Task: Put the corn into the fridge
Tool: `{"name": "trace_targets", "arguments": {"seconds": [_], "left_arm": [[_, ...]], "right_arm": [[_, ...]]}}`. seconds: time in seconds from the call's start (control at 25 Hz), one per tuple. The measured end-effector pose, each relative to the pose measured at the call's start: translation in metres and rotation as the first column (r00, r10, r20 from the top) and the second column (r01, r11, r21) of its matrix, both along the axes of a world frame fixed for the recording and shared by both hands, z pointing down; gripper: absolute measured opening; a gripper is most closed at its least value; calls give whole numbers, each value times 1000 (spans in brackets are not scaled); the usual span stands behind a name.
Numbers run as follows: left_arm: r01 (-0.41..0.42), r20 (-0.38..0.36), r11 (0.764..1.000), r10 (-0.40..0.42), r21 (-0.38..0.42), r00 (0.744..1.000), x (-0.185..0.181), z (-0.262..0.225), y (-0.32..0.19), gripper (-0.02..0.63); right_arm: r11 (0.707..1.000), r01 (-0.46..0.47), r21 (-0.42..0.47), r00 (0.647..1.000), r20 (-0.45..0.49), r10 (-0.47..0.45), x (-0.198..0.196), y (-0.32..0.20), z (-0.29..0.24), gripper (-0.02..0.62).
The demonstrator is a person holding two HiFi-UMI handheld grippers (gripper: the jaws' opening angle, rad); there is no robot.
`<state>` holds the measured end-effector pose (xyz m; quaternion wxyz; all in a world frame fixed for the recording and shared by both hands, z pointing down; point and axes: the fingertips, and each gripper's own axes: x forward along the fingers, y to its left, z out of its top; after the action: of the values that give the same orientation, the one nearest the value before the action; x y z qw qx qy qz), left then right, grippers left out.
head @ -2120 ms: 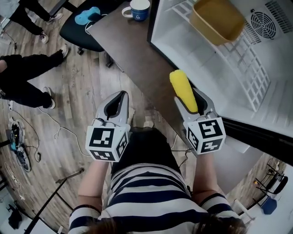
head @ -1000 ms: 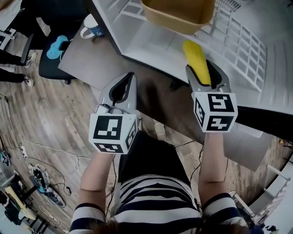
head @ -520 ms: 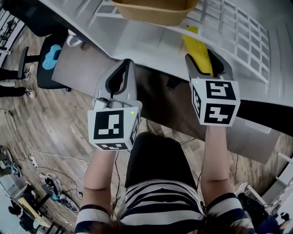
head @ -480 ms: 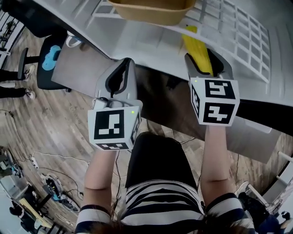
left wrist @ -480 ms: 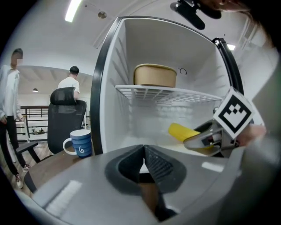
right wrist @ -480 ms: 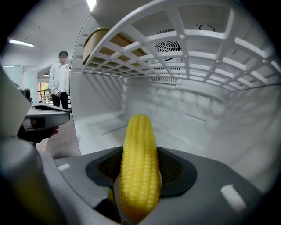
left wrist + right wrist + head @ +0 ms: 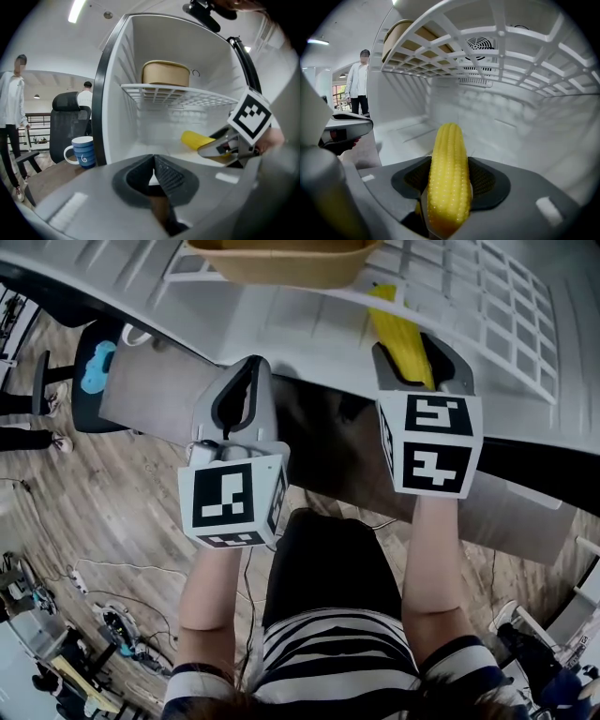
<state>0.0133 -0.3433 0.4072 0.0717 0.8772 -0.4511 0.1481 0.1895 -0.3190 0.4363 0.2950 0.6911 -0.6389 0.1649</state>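
Observation:
A yellow corn cob (image 7: 447, 173) sticks out forward from my right gripper (image 7: 449, 180), which is shut on it. In the head view the corn (image 7: 401, 334) reaches into the open white fridge (image 7: 309, 320), just below the wire shelf (image 7: 478, 296). In the left gripper view the corn (image 7: 197, 139) hangs a little above the fridge floor. My left gripper (image 7: 246, 395) is shut with nothing in it, held over the brown table in front of the fridge's left side; its jaws (image 7: 153, 174) meet at the tips.
A tan bowl (image 7: 166, 73) sits on the wire shelf (image 7: 487, 42) above the corn. A blue striped mug (image 7: 83, 151) stands on the table left of the fridge. A fan grille (image 7: 480, 44) is at the fridge's back wall. People stand in the room beyond.
Both grippers have moved forward toward the fridge. The corn, which was over the table edge, now reaches inside the fridge under the wire shelf.

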Motion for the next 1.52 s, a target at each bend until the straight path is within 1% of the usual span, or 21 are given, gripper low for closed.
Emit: {"name": "trace_targets", "arguments": {"seconds": [0.24,0.4,0.6,0.84,1.08,1.24,1.52], "left_arm": [[5,3,1000,-5,-1,1000,-5,0,-3,0],[1,1,1000,-1,-19,1000,-9,-3,-3,0],[5,4,999,-5,-36,1000,-16,-10,0,0],[13,-2,999,-13,-48,1000,-24,-24,5,0],[12,-13,998,-13,-66,1000,-33,-41,12,0],[-1,-19,997,0,-75,1000,-32,-51,14,0],[-24,-34,998,22,-62,999,-28,-72,17,0]], "right_arm": [[1000,-9,21,1000,-11,9,1,0,0,247],[999,-17,32,1000,-16,17,2,1,-2,256],[999,-12,45,1000,15,12,0,5,-7,285],[993,-65,94,997,56,60,5,15,-23,285],[992,-73,102,993,98,63,-4,27,-45,243],[987,-89,132,990,118,73,-7,34,-57,219],[982,-79,172,993,100,62,-13,46,-77,166]]}}
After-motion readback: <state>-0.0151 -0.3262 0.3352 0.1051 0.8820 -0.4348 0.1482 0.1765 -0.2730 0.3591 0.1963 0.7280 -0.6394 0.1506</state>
